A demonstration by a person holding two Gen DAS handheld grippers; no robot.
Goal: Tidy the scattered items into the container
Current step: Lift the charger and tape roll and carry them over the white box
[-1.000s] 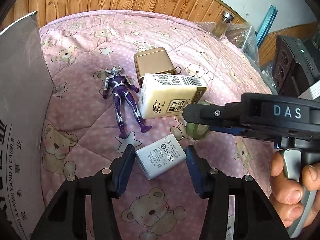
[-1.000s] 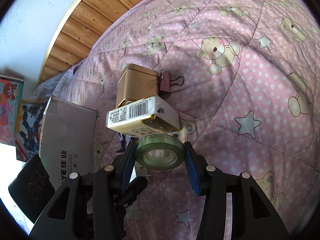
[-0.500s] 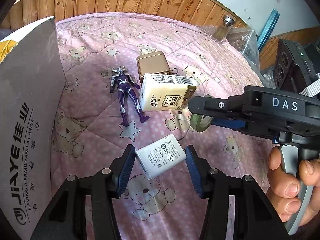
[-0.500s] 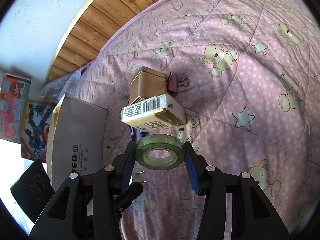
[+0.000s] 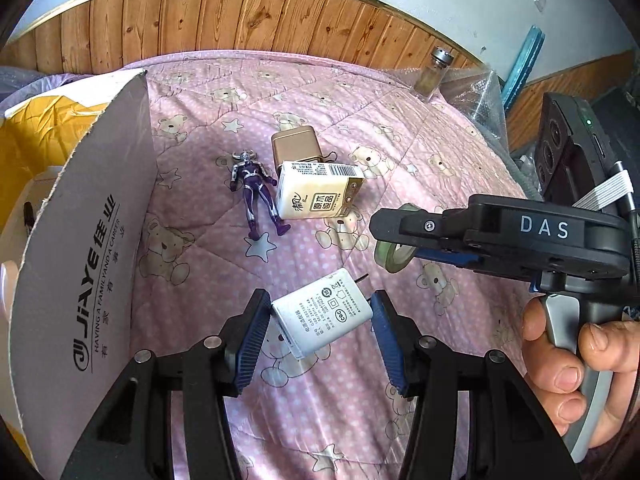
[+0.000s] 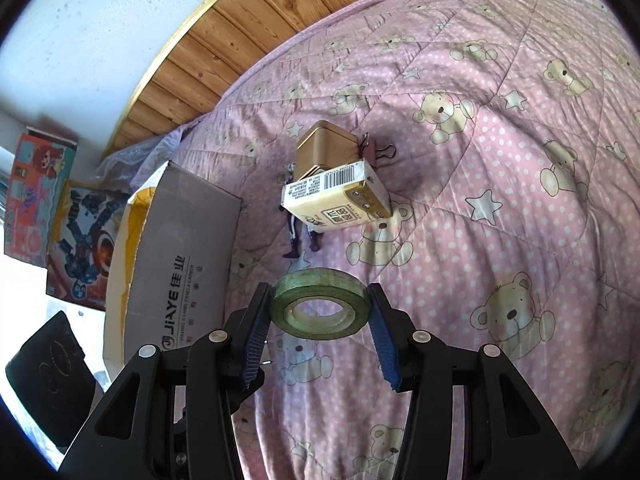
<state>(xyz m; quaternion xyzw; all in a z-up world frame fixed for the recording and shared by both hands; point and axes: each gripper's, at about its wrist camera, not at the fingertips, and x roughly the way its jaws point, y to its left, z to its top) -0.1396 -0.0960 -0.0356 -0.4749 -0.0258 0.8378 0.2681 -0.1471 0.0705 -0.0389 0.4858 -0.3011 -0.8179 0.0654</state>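
Pink quilted cotton, dotted white and printed with bears and stars, is covering the bed (image 5: 400,128) you are working over. Your left gripper (image 5: 320,312) is clamping one white plastic charger (image 5: 322,314), a flat rounded block with grey print and two metal prongs, tilted between the ribbed blue pads (image 5: 252,340) and lifted clear of the quilt. Your right gripper (image 6: 319,314) is squeezing one roll of green tape (image 6: 319,308), a glossy ring with a pale core, held flat between its two pads (image 6: 382,344); in the left view that gripper is reaching in from the right with your hand (image 5: 576,356) wrapping its handle. Four loose things are lying on the quilt: one purple and silver figure (image 5: 256,196) on its back, one cream carton (image 5: 320,196) with a barcode resting just beside it, one square gold tin (image 5: 296,146) touching the carton's far end, and one pink binder clip (image 6: 374,150) beside the tin. One grey cardboard box (image 5: 84,272), with raw torn edges, yellow tape and printed lettering, is standing open at the left, well apart from both held items. One glass jar (image 5: 434,72) with a metal cap is standing at the far edge of the bed.
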